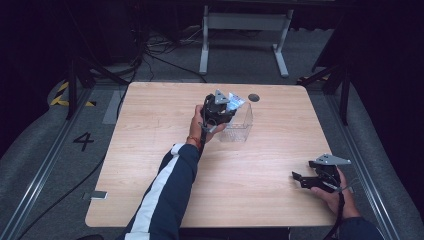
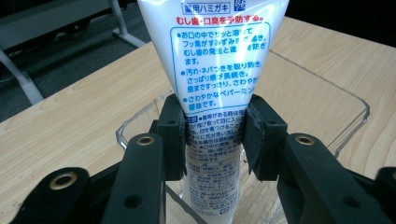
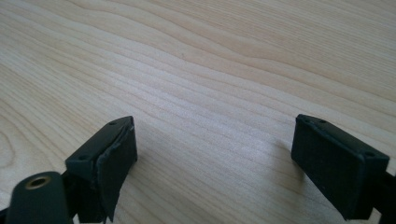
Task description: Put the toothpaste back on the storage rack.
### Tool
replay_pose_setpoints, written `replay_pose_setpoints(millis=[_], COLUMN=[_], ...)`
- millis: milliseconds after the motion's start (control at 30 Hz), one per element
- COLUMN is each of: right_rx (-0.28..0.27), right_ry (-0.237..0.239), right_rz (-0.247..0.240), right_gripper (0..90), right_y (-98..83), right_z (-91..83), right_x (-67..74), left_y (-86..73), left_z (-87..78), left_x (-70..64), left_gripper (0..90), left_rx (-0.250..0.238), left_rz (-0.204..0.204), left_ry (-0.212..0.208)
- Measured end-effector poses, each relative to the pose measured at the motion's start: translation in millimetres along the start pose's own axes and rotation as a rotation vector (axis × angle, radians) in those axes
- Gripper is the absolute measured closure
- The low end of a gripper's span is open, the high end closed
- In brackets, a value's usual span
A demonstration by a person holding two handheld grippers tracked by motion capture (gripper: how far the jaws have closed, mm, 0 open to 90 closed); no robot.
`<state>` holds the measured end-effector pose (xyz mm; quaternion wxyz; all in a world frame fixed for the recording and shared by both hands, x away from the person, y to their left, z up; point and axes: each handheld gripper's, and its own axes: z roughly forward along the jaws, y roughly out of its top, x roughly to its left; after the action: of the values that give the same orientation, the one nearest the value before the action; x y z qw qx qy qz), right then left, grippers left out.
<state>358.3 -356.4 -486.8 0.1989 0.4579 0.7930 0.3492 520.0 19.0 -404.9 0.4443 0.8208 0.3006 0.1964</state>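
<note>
A white toothpaste tube (image 2: 215, 60) with blue and red Japanese print stands upright, its lower end down inside a clear plastic container (image 2: 345, 100). My left gripper (image 2: 215, 135) is shut on the tube, one pad against each side of it. From above, that gripper (image 1: 226, 111) hovers at the container (image 1: 239, 129) near the table's far middle, with the tube's top (image 1: 235, 101) sticking out beside it. My right gripper (image 1: 300, 179) rests low at the table's near right, open; its jaws (image 3: 215, 154) stand wide apart over bare wood.
The light wooden table (image 1: 150, 150) has a small dark round spot (image 1: 254, 97) just behind the container. Beyond the far edge stand a white table frame (image 1: 245, 30) and cables on the grey floor.
</note>
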Motion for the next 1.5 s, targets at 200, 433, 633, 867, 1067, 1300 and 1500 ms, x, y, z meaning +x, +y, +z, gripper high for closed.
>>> replay_pose_setpoints(millis=[200, 433, 633, 867, 1067, 1300, 1500], right_rx=[-0.001, -0.001, 0.000, 0.000, -0.001, -0.001, -0.001], right_ry=[-0.002, -0.001, -0.001, -0.001, -0.003, -0.004, -0.004], right_rz=[0.004, 0.005, 0.004, 0.004, 0.006, 0.006, 0.006], right_gripper=[14.4, 14.4, 14.3, 14.4, 14.4, 14.4, 14.4], right_y=[0.3, 0.4, 0.5, 0.5, 0.4, 0.4, 0.4], right_z=[0.2, 0.4, 0.4, 0.4, 0.4, 0.3, 0.3], right_x=[0.5, 0.6, 0.5, 0.6, 0.8, 0.9, 0.9], left_y=[0.7, 3.5, 7.8, 11.7, 13.4, 14.7, 13.5], left_z=[2.4, -4.0, -12.7, -27.1, -41.8, -55.5, -68.2], left_x=[-5.5, -4.8, -8.9, -7.1, -4.9, -4.1, -4.3], left_gripper=[56.2, 50.9, 40.9, 35.8, 33.7, 30.2, 26.8], left_rx=[0.033, -0.006, -0.013, -0.024, -0.010, 0.023, 0.065], left_rz=[0.035, 0.017, 0.036, 0.052, 0.062, 0.068, 0.087], left_ry=[0.009, 0.030, 0.062, 0.082, 0.082, 0.092, 0.107])
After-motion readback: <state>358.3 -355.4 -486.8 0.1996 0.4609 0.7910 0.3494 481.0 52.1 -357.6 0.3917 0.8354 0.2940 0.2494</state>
